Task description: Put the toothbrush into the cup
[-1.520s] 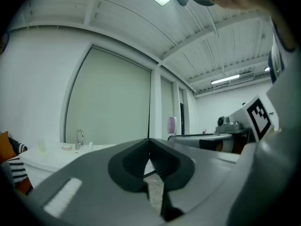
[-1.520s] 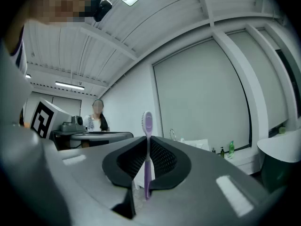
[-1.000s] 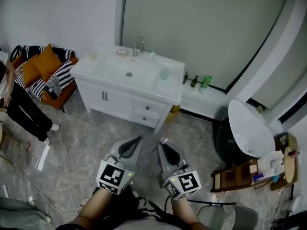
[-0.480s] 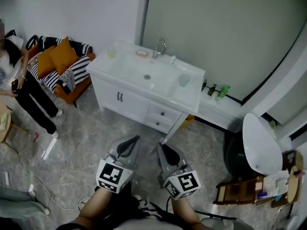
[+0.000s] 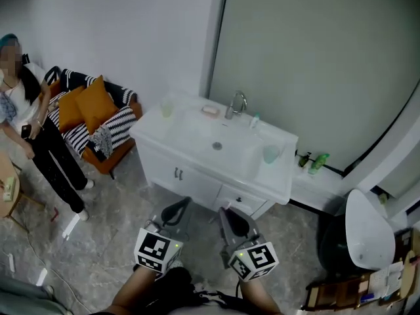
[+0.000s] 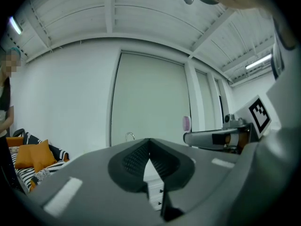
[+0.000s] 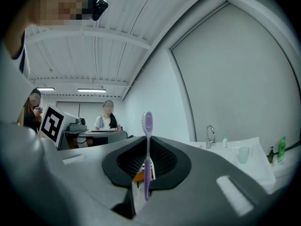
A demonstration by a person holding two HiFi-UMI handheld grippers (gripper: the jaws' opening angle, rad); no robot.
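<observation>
Okay, your right gripper (image 7: 148,139) is clamped on the purple toothbrush (image 7: 146,178), which stands upright with its head above the jaws. Your left gripper (image 6: 149,142) is closed on nothing. Both point at the white sink cabinet (image 5: 190,176), well apart from it. The cup (image 5: 271,153) stands on the cabinet's right end.

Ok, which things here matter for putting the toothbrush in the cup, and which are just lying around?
Job: purple toothbrush, clamped in right gripper; greenish cup or clear cup on vanity.
Lying about: soap dish, green bottle, orange cushions.
</observation>
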